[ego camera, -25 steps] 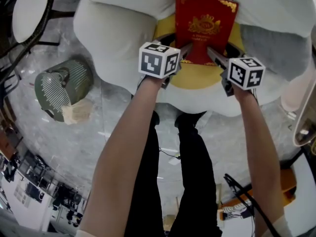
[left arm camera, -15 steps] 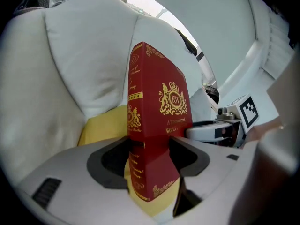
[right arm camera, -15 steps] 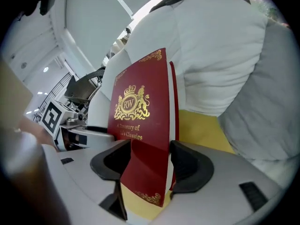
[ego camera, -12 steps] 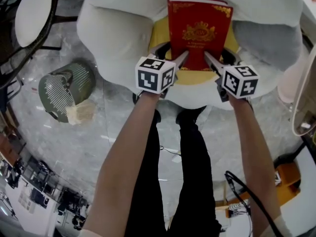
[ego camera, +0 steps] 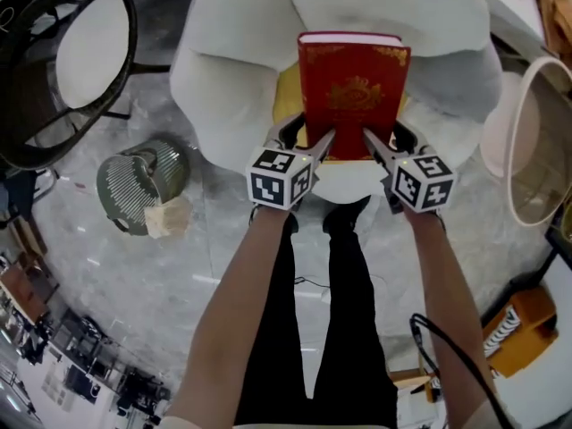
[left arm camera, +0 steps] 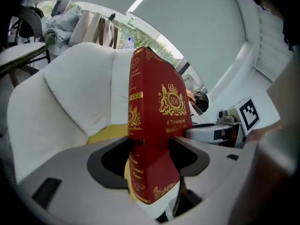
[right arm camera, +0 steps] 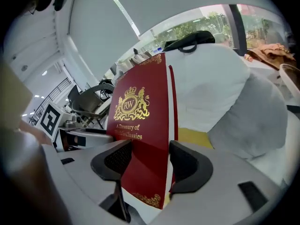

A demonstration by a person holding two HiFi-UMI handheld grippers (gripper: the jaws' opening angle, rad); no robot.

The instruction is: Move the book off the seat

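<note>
Floor [ego camera: 179, 266] of pale marbled stone spreads under everything. On it stands a white armchair [ego camera: 223, 61] with fat padded arms and a yellow cushion [ego camera: 286, 96] on its seat. To the armchair's left are a round chair [ego camera: 89, 34] with a dark frame and white seat, and nearer, a green ribbed basket [ego camera: 143, 186] lying on its side. The person's black trouser legs [ego camera: 349, 311] stand right before the armchair, with both bare forearms reaching forward.

The red book [ego camera: 351, 88] with its gold crest is held up over the cushion, tilted with its cover towards the head camera and its lower edge clear of the seat. The left gripper [left arm camera: 150, 146] clamps the book's lower left corner at the spine, a pad pressed on each cover. The right gripper [right arm camera: 150, 158] pinches the lower right corner; its jaws have just been closing and now press on the book between them.
</note>
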